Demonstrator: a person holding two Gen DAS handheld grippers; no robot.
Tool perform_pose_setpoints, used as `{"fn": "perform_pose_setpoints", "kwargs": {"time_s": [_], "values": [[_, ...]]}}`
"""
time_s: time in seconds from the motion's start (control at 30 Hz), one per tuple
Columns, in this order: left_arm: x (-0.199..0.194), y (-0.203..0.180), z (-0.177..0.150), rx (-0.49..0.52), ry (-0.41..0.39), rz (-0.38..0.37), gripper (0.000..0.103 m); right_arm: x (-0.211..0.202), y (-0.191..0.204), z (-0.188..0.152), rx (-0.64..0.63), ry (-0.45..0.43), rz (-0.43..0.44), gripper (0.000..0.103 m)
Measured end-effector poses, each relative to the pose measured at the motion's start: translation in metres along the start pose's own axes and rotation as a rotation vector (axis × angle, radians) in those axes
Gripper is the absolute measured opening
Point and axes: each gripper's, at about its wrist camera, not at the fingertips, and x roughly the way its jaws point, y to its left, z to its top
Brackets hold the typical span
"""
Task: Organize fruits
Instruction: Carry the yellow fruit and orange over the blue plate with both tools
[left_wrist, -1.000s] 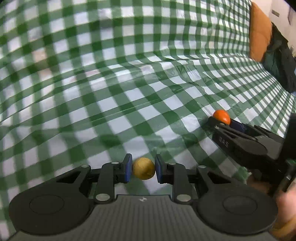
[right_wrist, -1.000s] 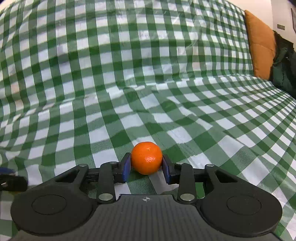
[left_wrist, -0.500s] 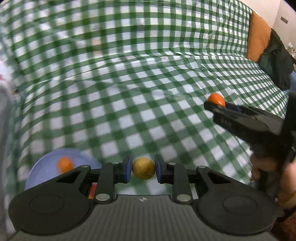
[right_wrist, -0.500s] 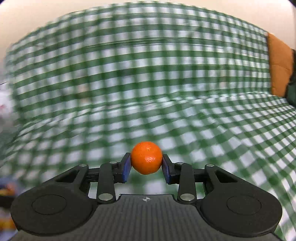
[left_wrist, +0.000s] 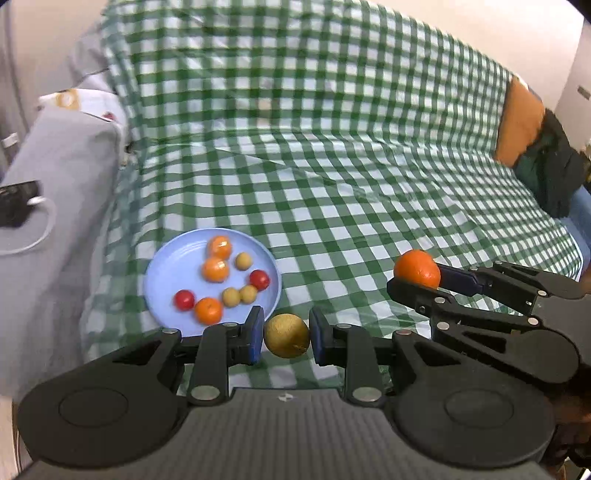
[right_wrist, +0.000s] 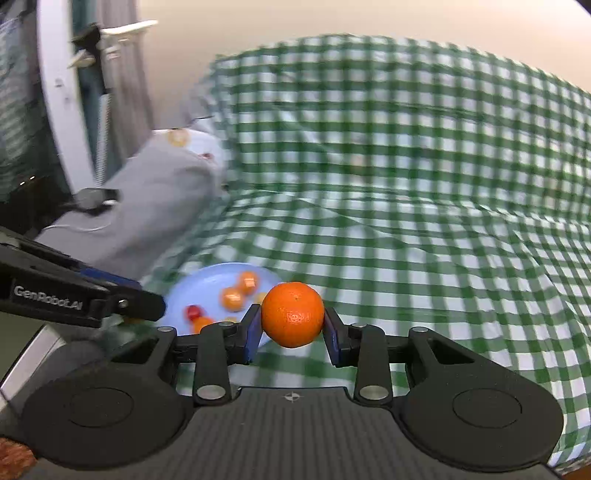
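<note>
My left gripper (left_wrist: 286, 335) is shut on a small yellow-brown fruit (left_wrist: 286, 336), held above the green checked cloth just right of a light blue plate (left_wrist: 164, 269). The plate carries several small fruits: oranges, red ones and yellow ones. My right gripper (right_wrist: 292, 320) is shut on an orange mandarin (right_wrist: 292, 314); in the left wrist view that mandarin (left_wrist: 417, 268) and the right gripper (left_wrist: 421, 282) hover at the right. From the right wrist view the plate (right_wrist: 207, 282) lies lower left, partly hidden behind the fingers, and the left gripper's finger (right_wrist: 85, 297) reaches in from the left.
The checked cloth (left_wrist: 332, 184) covers a sofa seat and backrest. A grey armrest (left_wrist: 55, 177) with a dark device and white cable (left_wrist: 22, 206) stands left of the plate. An orange cushion (left_wrist: 519, 122) and dark clothing (left_wrist: 550, 166) lie at the far right.
Both grippers have swung left and risen with their fruits still held. The blue plate and grey armrest have come into view, and the cloth looks farther away.
</note>
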Motion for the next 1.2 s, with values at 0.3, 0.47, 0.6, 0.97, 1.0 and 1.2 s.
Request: {"fn": "perform_pose_setpoints", "kwargs": {"time_s": [0.3,0.47,0.6,0.97,1.0,1.2], "values": [[-0.054,0.018,-0.039,-0.038,-0.067,0.006,0.029,-0.055,0.048,-0.011,-0.047,-0.034,0.031,0.037],[-0.061,0.020,-0.046,-0.051,-0.079,-0.007,0.029,-0.066,0.061,-0.022,-0.080,-0.021,0.021,0.037],[-0.065,0.022,-0.048,-0.066,-0.094,-0.012,0.029,-0.068,0.068,-0.022,-0.108,-0.035,0.011,0.037],[-0.061,0.030,-0.047,-0.090,-0.092,-0.010,0.029,-0.069,0.073,-0.023,-0.127,-0.028,0.008,0.037],[-0.060,0.030,-0.047,-0.091,-0.090,-0.010,0.029,-0.069,0.074,-0.023,-0.129,-0.026,0.008,0.037],[-0.057,0.034,-0.047,-0.102,-0.089,-0.006,0.029,-0.065,0.074,-0.023,-0.137,-0.017,0.007,0.037]]}}
